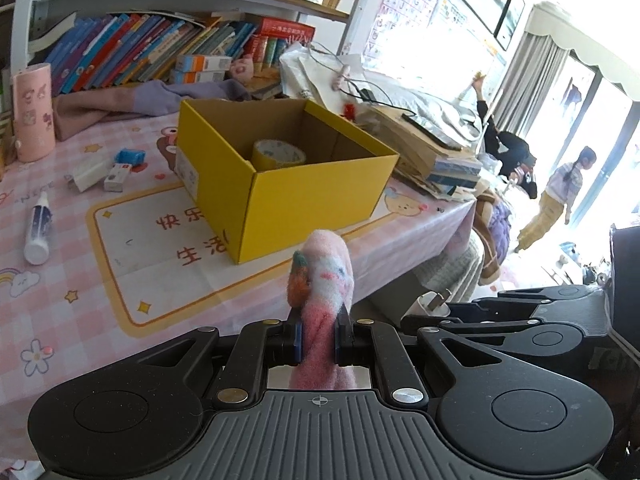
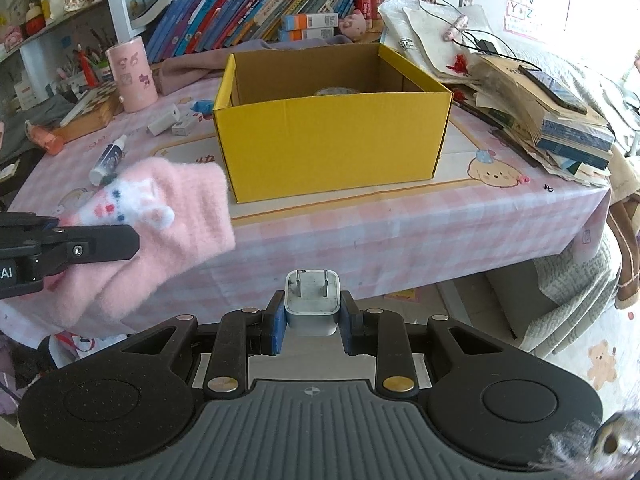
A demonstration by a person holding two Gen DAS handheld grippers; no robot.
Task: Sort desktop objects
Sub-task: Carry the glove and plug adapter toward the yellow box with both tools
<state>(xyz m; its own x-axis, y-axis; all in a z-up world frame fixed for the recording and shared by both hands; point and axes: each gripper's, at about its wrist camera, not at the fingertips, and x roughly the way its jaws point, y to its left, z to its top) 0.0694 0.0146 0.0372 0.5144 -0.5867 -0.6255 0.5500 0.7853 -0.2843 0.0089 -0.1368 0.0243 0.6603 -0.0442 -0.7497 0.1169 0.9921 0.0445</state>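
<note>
Between the left gripper's (image 1: 318,344) clenched pads sits a fluffy pink knitted sock (image 1: 322,280), its toe poking forward. Just right of it, the right gripper (image 2: 312,326) grasps a white two-prong charger plug (image 2: 312,298). Ahead of both, on the pink checked tablecloth (image 2: 400,236), stands an open yellow cardboard box (image 2: 332,140) holding a yellow tape roll (image 1: 279,154).

Pink glove (image 2: 176,236): fuzzy knit cloth. Charger plug (image 2: 312,300): smooth white plastic, metal prongs. Yellow box (image 2: 332,140): matt corrugated cardboard; table (image 2: 400,236) cover slightly glossy.
</note>
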